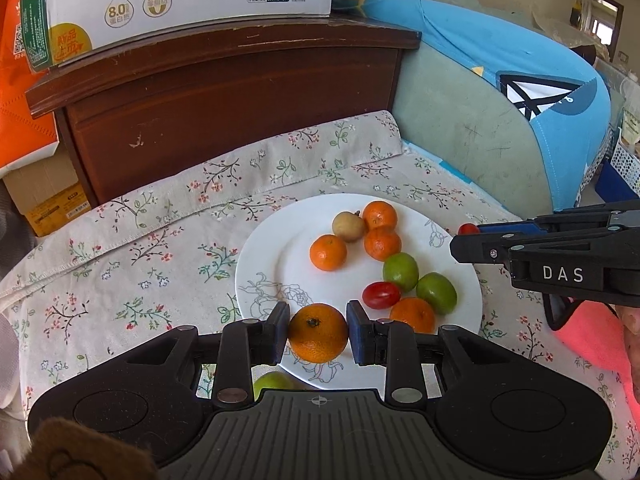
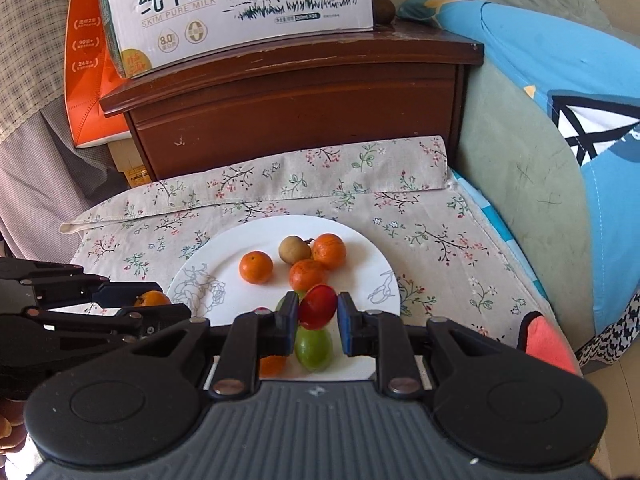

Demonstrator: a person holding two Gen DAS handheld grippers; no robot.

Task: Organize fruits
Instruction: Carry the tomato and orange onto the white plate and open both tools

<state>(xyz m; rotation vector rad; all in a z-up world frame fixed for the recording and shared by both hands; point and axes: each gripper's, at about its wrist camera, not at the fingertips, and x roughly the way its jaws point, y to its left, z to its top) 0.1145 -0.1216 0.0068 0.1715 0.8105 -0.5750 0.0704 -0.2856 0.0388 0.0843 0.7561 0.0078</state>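
A wooden cabinet (image 1: 240, 92) is seen at the far side, a floral cloth (image 1: 132, 248) spread before it. On the cloth a white plate (image 1: 280, 252) bears oranges and green fruits. At its near edge an orange (image 1: 318, 333) is clamped by the left gripper (image 1: 318, 330); a cherry tomato (image 2: 318, 306) is clamped by the right gripper (image 2: 318, 320)

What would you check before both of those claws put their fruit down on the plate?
1. Left gripper clamps the orange: ok.
2. Right gripper clamps the red tomato: ok.
3. White plate has bare room at its left side: ok.
4. Grippers apart from each other: ok.
5. Fruit already on the plate sits clear of the drop spots: not ok for the right gripper, a green fruit lies right under it.
6. Height above the plate: cannot tell.
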